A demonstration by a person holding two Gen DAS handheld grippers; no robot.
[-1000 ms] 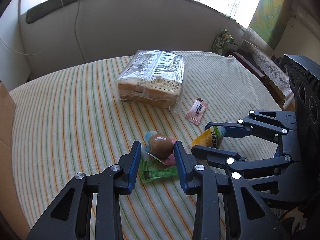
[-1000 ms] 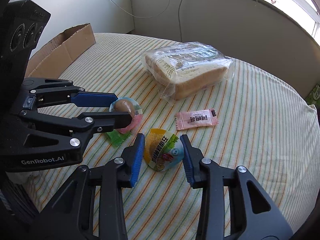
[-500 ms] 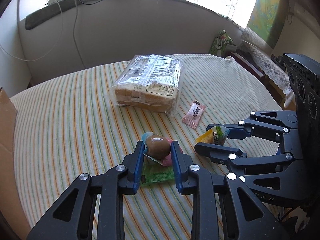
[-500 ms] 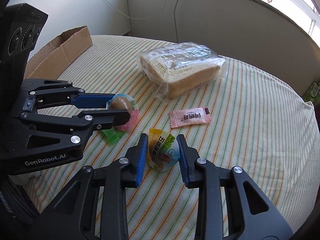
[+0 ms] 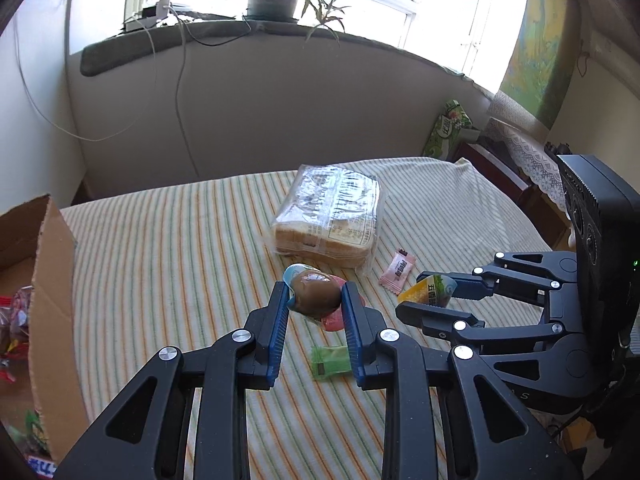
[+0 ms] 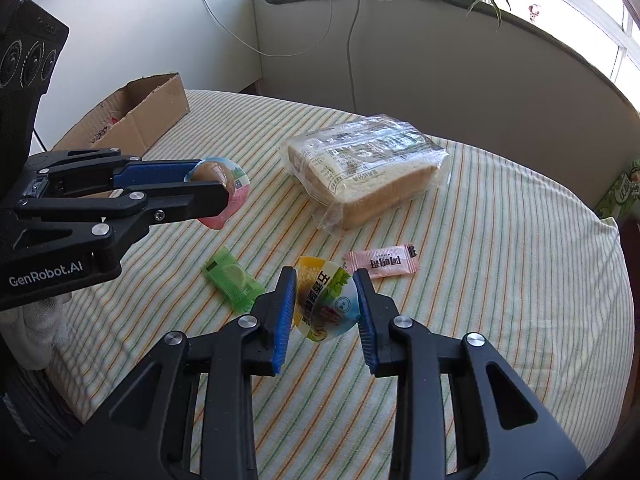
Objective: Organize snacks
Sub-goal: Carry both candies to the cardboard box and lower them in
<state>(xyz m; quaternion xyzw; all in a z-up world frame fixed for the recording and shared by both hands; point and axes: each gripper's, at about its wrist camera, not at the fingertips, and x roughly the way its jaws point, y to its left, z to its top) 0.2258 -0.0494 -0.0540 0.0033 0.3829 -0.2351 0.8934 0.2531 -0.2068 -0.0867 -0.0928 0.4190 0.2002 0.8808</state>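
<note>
Your L gripper clamped egg pack; R gripper clamped yellow pack. Both prob. light, slick film — you pinched mid-bulge, gently.

Bread bag lies behind two candies on tablecloth.

Between the two claws, the green packet lies flat on the striped surface. The bread bag bulks ahead, with the pink packet beside it. Toward the cardboard box at the left edge, the cloth lies bare.
</note>
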